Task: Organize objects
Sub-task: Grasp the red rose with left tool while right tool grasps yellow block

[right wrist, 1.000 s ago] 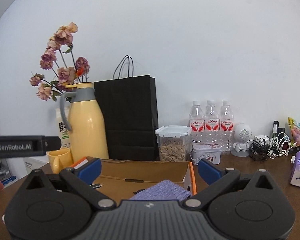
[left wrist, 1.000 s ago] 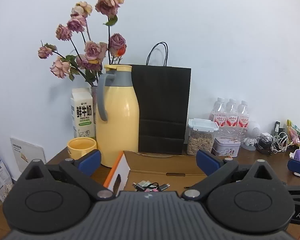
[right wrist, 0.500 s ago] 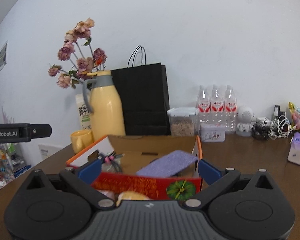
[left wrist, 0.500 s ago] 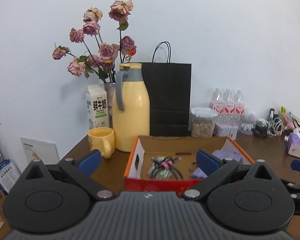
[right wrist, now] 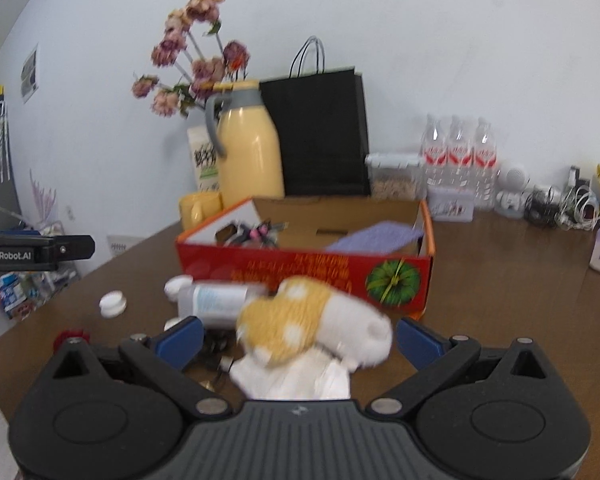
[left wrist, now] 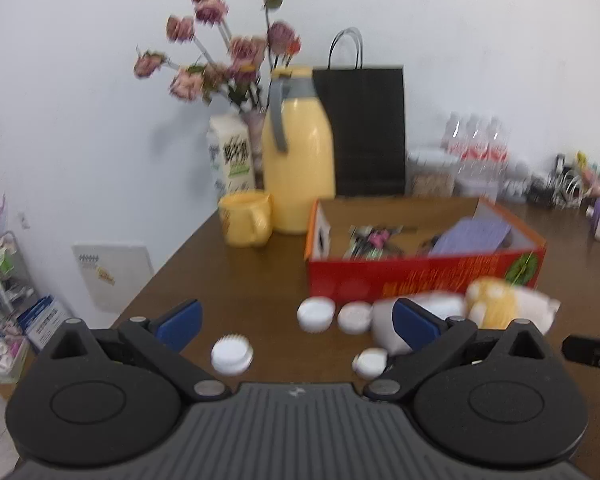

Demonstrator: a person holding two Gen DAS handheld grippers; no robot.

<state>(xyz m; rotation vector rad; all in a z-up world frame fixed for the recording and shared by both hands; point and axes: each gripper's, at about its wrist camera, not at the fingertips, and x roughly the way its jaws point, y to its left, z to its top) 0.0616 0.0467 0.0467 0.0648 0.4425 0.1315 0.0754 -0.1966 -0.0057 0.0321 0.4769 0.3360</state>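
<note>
Both the left gripper [left wrist: 294, 322] and the right gripper [right wrist: 299, 335] hang with jaws spread wide and nothing between them. Low in the centre of the right wrist frame, a yellow-and-white plush toy [right wrist: 315, 328] lies on the brown wooden table [right wrist: 500, 280], just before the red cardboard box [right wrist: 306, 268]. Beside it lies what seems, through blur, a clear plastic bottle [right wrist: 216, 300]; small white round caps [left wrist: 315, 313] lie scattered at the lower centre of the left wrist frame.
</note>
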